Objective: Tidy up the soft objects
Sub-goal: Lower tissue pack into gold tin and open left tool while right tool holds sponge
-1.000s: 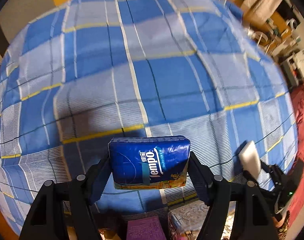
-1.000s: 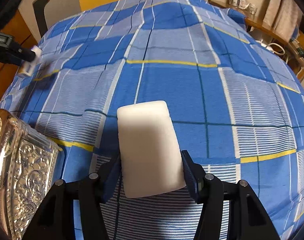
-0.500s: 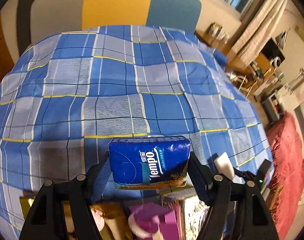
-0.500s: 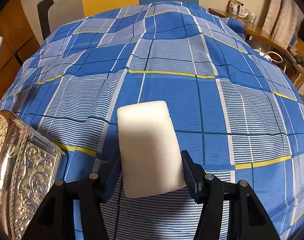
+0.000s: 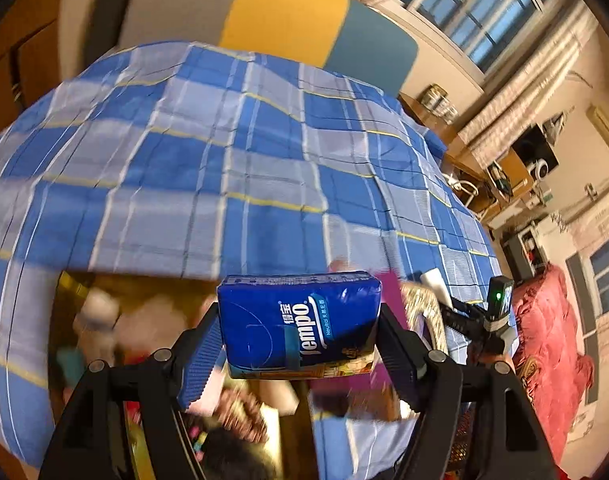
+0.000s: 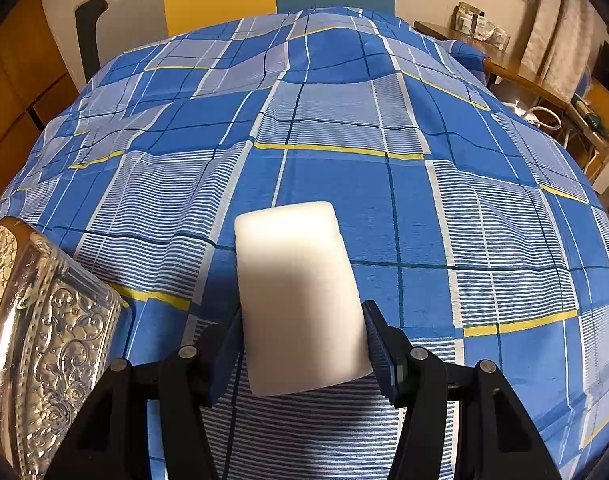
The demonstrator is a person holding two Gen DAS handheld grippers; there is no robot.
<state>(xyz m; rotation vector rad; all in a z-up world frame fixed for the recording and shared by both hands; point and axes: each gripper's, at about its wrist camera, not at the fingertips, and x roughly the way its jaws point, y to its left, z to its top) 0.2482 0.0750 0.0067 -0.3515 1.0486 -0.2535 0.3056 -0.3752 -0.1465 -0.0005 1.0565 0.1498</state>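
Left gripper (image 5: 300,340) swung over box — jaws pinching tissue pack (image 5: 298,322), right gripper's (image 6: 302,344) pinching white sponge (image 6: 298,296)

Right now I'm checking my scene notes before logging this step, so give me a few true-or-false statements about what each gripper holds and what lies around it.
1. The left gripper is shut on a blue Tempo tissue pack. True.
2. The right gripper is empty. False: it is shut on a white foam block.
3. The bed wears a blue plaid sheet with yellow lines. True.
4. An embossed silver tin sits at the right edge of the right wrist view. False: it is at the left edge.
5. The white foam block lies flat on the sheet. False: it is held between the gripper's fingers.
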